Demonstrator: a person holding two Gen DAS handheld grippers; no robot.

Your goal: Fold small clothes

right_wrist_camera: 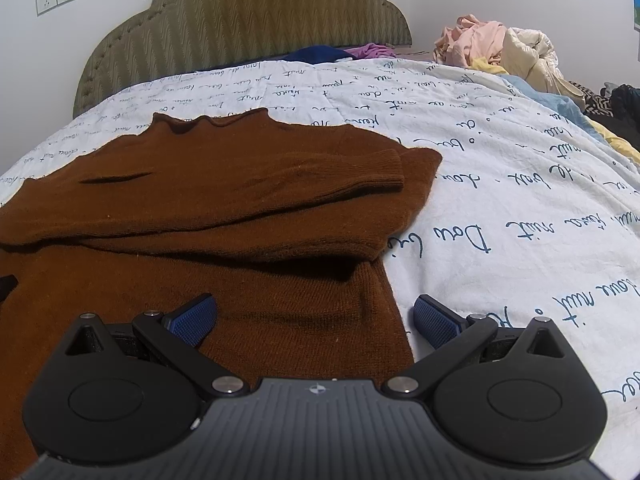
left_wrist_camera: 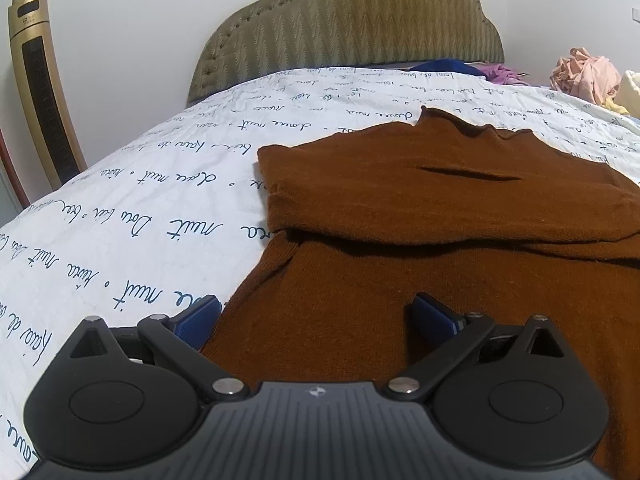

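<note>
A brown knit sweater [left_wrist_camera: 440, 208] lies flat on the bed, its sleeves folded across the chest. It also shows in the right wrist view [right_wrist_camera: 224, 200], with a sleeve cuff [right_wrist_camera: 384, 172] lying near its right edge. My left gripper [left_wrist_camera: 316, 316] is open over the sweater's lower left edge, one blue pad on the sheet side and one over the knit. My right gripper [right_wrist_camera: 316, 316] is open over the sweater's lower right edge, straddling it the same way. Neither holds anything.
The bed has a white quilt with blue script [left_wrist_camera: 140, 216] and an olive padded headboard [left_wrist_camera: 352, 28]. A gold tower fan [left_wrist_camera: 40, 88] stands at the left. Piles of loose clothes [right_wrist_camera: 500, 48] lie at the far right of the bed, with blue and purple items by the headboard.
</note>
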